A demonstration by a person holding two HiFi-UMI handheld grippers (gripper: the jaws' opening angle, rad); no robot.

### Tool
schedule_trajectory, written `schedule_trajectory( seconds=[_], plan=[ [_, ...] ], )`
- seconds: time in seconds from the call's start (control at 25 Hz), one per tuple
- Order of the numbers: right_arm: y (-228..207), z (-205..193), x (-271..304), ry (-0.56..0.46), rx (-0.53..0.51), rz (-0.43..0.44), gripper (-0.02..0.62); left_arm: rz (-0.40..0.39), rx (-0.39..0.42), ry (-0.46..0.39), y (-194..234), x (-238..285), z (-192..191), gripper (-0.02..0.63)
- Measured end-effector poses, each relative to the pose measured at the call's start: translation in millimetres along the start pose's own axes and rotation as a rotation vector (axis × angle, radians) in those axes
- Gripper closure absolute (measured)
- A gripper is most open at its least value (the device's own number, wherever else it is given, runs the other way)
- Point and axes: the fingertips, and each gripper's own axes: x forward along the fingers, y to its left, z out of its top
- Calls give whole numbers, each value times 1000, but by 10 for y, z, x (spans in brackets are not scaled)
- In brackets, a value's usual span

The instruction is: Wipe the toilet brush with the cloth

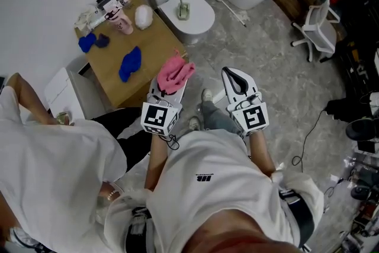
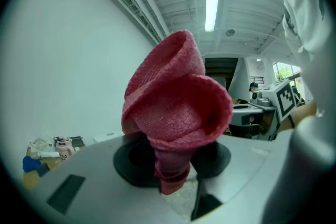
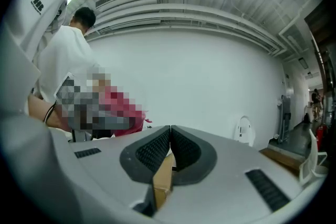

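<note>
So far only cloth pickup looking done: my left gripper [image 2: 173, 162] is clamping crumpled pink woven cloth [image 1: 173, 73]. My right gripper [image 1: 235, 75] is carrying nothing, jaws pressed together. Pale upright toilet brush [image 1: 181, 2] is standing on closed white toilet lid [image 1: 200, 19], well apart from cloth; wiping not yet begun.

Toilet brush [image 1: 182, 2] atop toilet [image 1: 202, 23], table [image 1: 151, 38] left

A blue rag [image 1: 130, 63] lies on the wooden table [image 1: 153, 38] beside a white toilet [image 1: 201, 21]; white chair [image 1: 317, 32] well apart
</note>
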Motion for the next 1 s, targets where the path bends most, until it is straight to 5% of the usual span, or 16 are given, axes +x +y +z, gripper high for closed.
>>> schedule_trajectory(
  seconds=[1.0],
  plan=[
    [-1771,-328,1235,16,15,99,598,98,-1,43,650,1862,75,463]
  ],
)
